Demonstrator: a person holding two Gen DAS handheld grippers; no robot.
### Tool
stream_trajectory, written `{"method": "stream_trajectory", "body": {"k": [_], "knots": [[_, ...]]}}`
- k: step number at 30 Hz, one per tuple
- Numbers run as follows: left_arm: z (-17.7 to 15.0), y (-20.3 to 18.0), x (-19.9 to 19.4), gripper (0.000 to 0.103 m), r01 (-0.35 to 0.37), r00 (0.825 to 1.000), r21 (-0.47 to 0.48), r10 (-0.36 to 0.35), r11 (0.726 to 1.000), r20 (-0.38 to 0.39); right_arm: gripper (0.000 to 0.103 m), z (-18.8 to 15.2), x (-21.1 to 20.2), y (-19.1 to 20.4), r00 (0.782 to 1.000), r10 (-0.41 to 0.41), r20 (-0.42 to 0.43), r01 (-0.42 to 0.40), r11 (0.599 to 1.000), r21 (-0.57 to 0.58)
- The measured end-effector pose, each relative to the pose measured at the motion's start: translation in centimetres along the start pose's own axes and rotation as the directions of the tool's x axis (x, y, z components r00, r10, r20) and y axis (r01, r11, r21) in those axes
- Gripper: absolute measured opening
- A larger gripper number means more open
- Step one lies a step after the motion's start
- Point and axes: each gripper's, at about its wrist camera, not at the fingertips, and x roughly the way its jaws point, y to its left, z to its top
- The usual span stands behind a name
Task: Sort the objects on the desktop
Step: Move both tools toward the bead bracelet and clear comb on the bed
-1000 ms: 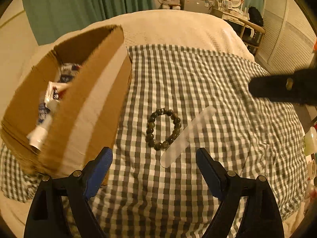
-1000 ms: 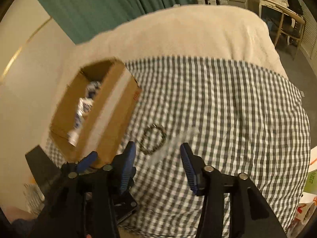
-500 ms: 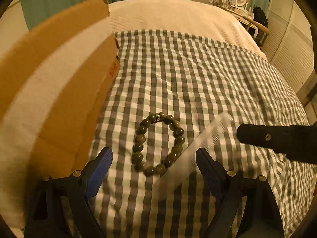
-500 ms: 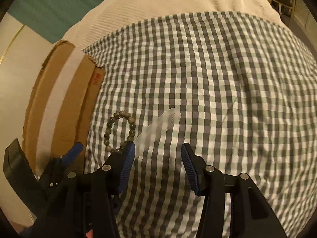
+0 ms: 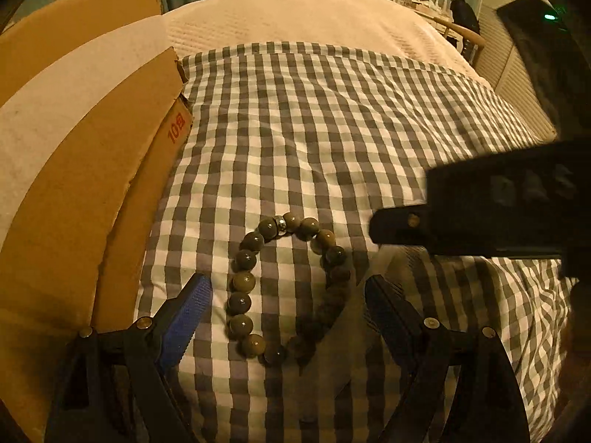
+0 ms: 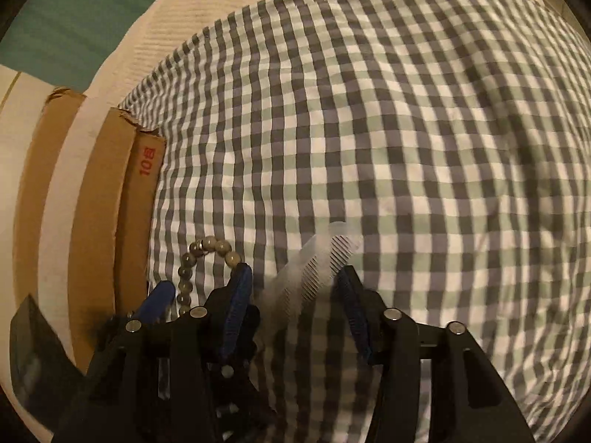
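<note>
A bracelet of dark green-brown beads (image 5: 258, 288) lies on the checked cloth (image 5: 314, 118). My left gripper (image 5: 286, 306) is open and low over it, with the bracelet between its blue-padded fingers. A clear plastic comb (image 6: 314, 269) lies just right of the bracelet. My right gripper (image 6: 295, 295) is open, with the comb between its fingers. The bracelet also shows in the right wrist view (image 6: 207, 258), left of my right gripper. The right gripper's black body crosses the left wrist view (image 5: 480, 214).
A cardboard box (image 5: 74, 155) with white tape stands to the left of the bracelet, close to my left finger; it also shows in the right wrist view (image 6: 92, 203). The cloth covers a cream bed (image 5: 295, 14). Furniture stands far behind.
Both grippers have dropped closer to the cloth. The left one has closed in around the bracelet, the right one around the comb. The box's inside has gone out of view.
</note>
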Motion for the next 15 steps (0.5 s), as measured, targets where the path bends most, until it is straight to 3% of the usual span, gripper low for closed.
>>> {"method": "stream_trajectory", "body": {"k": [6,8,13,15], "knots": [[-0.4,0.0,0.0,0.088,0.018,1.000,0.025,-0.018,1.000,0.000,0.050,0.7,1.2,-0.1,1.000,-0.018,-0.014,0.018,1.000,0.016],[-0.4,0.1,0.0,0.088,0.030,1.000,0.022,-0.030,0.999,-0.004,0.045,0.7,1.3,0.0,0.999,-0.043,-0.015,0.043,0.999,-0.007],[-0.6,0.2,-0.4,0.088,0.056,0.998,0.004,-0.056,0.998,-0.009,0.017,0.7,0.7,-0.2,0.998,-0.057,0.013,0.057,0.997,-0.048],[-0.4,0.3,-0.3,0.088,0.063,0.998,-0.009,-0.063,0.998,-0.015,0.016,0.4,-0.4,-1.1,0.999,-0.033,0.036,0.034,0.999,-0.030]]}}
